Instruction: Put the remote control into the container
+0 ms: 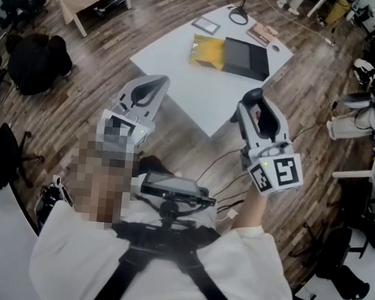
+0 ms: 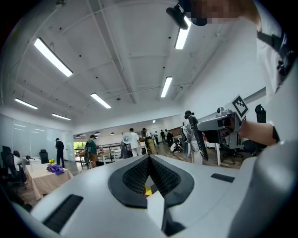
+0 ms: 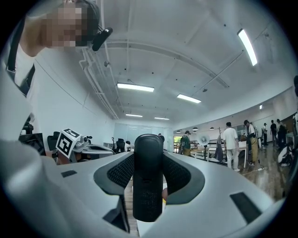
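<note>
White table (image 1: 192, 91) and black container (image 1: 246, 58) lay well ahead, so the right gripper (image 1: 257, 97) clamped the remote control (image 3: 148, 176), seemingly for carrying; the left gripper (image 2: 149, 162) was closed, empty.

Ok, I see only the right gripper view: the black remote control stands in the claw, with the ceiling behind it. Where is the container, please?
Observer: The head view shows the black container lying on a white table, ahead of the person.
Operator: Is something beside it?
Observer: Yes, a yellow flat item lies right at its left edge.
Operator: And the left claw, does it hold anything?
Observer: No. In the left gripper view the left claw is shut, with nothing between its jaws.
</note>
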{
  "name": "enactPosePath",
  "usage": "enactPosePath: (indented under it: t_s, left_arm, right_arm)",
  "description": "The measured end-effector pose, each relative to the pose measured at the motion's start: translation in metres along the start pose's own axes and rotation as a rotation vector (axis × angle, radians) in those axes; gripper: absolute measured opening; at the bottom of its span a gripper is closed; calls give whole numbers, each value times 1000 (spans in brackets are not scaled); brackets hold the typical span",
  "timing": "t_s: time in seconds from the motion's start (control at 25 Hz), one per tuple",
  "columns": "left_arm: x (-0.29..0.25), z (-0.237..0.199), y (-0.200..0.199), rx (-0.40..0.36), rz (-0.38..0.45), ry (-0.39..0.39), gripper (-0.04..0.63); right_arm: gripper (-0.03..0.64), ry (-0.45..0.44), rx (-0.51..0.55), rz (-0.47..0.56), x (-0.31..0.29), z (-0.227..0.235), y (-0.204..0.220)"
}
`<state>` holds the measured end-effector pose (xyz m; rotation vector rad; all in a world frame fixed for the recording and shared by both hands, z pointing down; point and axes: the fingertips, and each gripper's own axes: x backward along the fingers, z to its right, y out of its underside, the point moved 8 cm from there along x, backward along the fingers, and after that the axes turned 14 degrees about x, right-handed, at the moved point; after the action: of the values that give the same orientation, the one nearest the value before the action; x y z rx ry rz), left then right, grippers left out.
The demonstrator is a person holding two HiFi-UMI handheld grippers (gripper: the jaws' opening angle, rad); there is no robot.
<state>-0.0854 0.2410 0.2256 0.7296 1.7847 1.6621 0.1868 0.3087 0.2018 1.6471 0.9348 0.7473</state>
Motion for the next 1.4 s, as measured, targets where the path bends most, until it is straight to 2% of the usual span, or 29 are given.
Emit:
enactPosePath:
  t_s: [0.2,0.68,1.04,1.4]
  left_arm:
    - [-5,5,7,-21,-25,-9,11]
    - [-34,-14,14,-10,-36,-7,11]
    - [-82,-59,17,5,-51,-1,11]
    - [-137,-105,4,4,-49,34,11]
  right_arm:
    - [196,-8,7,-7,2,4,4]
    - [196,-1,-5,-15,-23,23,16]
    - [196,-11,-7,-39,-80,50,29]
    - [196,23,2,-53,-136,80,31]
